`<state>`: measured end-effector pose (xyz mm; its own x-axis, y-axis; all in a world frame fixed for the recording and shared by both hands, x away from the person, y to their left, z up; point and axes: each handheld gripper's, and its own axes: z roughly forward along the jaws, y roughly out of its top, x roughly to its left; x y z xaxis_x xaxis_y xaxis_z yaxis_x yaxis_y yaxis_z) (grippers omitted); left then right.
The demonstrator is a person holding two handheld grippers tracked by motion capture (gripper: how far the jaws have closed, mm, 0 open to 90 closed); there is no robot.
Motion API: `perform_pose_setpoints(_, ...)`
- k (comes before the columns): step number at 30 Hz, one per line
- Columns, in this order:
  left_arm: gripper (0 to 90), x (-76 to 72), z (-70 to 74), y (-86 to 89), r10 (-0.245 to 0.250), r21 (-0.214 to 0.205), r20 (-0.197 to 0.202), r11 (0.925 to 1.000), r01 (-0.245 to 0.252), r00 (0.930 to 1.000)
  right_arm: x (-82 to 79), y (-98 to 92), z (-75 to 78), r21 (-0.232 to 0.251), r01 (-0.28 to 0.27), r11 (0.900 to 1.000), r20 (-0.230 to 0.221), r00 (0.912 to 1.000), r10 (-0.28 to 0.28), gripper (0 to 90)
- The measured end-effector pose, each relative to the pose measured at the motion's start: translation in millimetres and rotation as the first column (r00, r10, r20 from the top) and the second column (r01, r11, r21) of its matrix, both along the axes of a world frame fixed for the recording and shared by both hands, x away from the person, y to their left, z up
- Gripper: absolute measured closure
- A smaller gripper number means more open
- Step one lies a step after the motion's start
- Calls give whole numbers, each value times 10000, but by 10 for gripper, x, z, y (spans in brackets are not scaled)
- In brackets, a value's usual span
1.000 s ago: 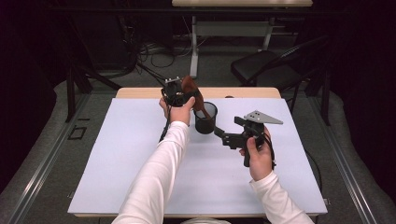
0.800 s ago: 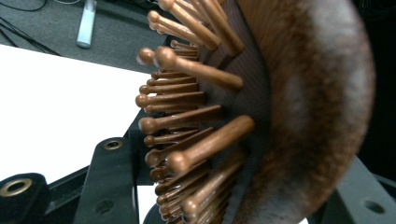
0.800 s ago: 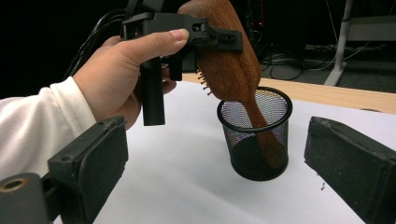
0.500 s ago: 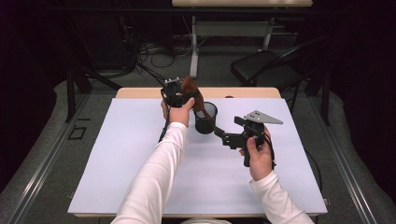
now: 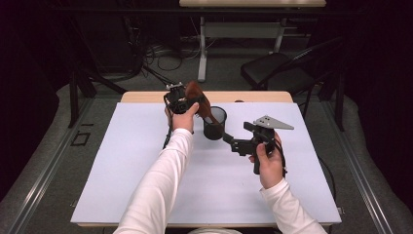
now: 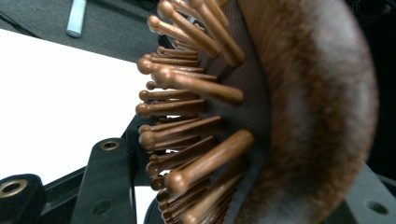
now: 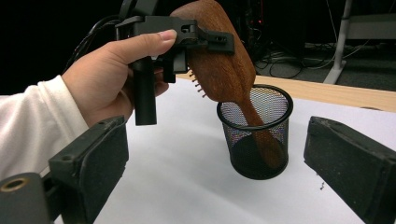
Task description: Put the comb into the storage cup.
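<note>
Your left gripper (image 5: 187, 100) is raised at the table's twelve o'clock, forearm stretched forward, its jaws clasping the head of the wooden hairbrush (image 7: 223, 56). The brush tilts, its handle down inside the black mesh cup (image 7: 256, 135) just at the gripper's four o'clock. Those jaws have just been easing apart, with the brush head between them. Your right gripper (image 5: 233, 141) lies level, jaws spread wide on either side of the cup without touching it. Since the earlier frames neither hand nor brush has visibly shifted.
</note>
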<state>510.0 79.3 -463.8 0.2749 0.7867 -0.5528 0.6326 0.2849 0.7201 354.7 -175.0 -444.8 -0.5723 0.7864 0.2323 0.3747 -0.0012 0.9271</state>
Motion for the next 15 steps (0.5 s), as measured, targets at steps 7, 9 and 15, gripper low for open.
perform_pose_setpoints(7,452,7,0,32,-88,74,-53,9999,89,9999,12,11,-10,-14,-9,10000,-35,10000,9,66)
perform_pose_setpoints(9,452,4,4,39,-83,111,-131,9999,85,9999,13,15,-12,-24,-6,10000,-43,10000,6,67)
perform_pose_setpoints(15,449,3,-1,55,-21,16,-247,10000,21,9997,9,19,-9,-10,-11,10000,-46,10000,11,67)
